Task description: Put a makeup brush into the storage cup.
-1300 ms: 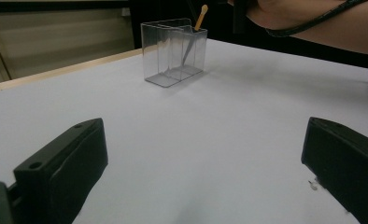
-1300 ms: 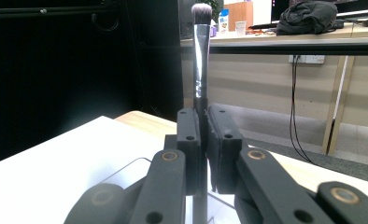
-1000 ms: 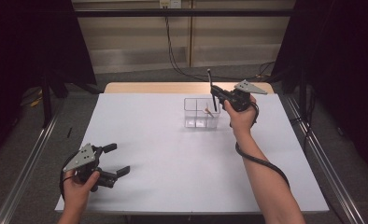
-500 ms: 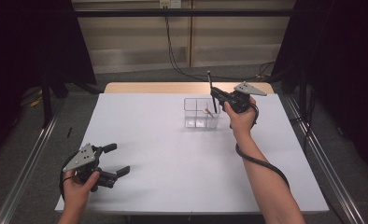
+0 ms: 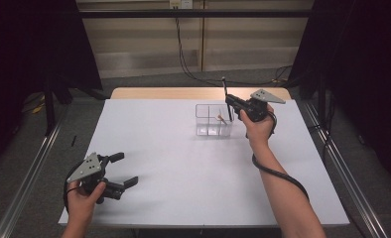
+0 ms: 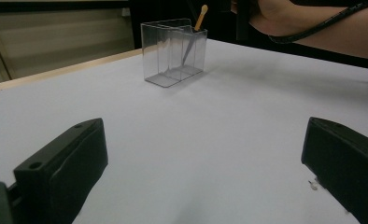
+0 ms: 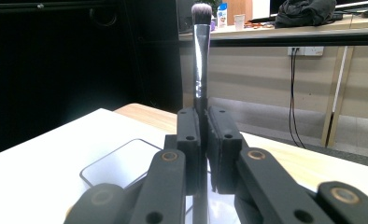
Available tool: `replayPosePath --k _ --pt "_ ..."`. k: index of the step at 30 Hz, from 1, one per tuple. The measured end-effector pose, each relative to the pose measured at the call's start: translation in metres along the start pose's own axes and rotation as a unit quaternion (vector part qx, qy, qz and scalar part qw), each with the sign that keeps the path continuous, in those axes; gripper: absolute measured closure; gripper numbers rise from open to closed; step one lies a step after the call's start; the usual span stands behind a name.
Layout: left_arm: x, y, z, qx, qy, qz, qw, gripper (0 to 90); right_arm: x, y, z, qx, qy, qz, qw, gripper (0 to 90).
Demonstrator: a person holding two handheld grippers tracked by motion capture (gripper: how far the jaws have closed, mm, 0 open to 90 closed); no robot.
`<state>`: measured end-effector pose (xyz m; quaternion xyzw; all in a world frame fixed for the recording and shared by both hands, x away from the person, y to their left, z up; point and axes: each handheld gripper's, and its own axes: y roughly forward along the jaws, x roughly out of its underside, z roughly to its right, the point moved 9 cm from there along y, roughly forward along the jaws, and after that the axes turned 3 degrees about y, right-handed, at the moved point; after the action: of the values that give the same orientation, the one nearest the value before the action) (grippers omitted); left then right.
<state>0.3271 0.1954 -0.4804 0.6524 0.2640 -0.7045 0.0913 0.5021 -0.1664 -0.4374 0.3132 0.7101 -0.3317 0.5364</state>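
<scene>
My right hand-held gripper [image 7: 201,140] clamps a light, slim makeup brush [image 7: 200,56] upright above the clear organizer [image 5: 213,120]; its smooth handle probably slips, so I grip mid-shaft. Left hand-held gripper [image 5: 118,171] rests unclenched on the counter [image 5: 183,163].

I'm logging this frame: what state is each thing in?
Left gripper: open, empty, low over the table's near left.
Right gripper: shut on the brush.
Brush: upright, bristles up, above the holder.
Holder: upright, one thin stick leaning inside.
</scene>
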Motion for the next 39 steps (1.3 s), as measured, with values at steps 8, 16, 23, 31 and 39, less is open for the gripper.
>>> replayPosePath --k 8,16,23,31,39 --pt "0.0 0.001 0.001 0.0 -0.002 -0.001 1.0 0.4 0.0 -0.005 0.001 0.0 0.003 0.004 1.0 84.6" --pt "0.0 0.001 0.001 0.0 -0.001 -0.002 1.0 0.4 0.003 -0.008 0.0 -0.003 0.001 0.002 1.0 84.6" --pt "0.0 0.0 0.0 -0.001 -0.001 -0.001 1.0 0.4 0.004 -0.01 0.001 -0.001 -0.001 0.002 1.0 84.6" --pt "0.0 0.001 0.001 0.0 -0.002 -0.002 1.0 0.4 0.007 -0.014 0.001 -0.002 -0.001 0.001 1.0 84.6" --pt "0.0 0.001 0.001 -0.001 0.003 -0.004 1.0 0.4 0.011 -0.014 0.001 -0.003 -0.001 -0.003 1.0 84.6"
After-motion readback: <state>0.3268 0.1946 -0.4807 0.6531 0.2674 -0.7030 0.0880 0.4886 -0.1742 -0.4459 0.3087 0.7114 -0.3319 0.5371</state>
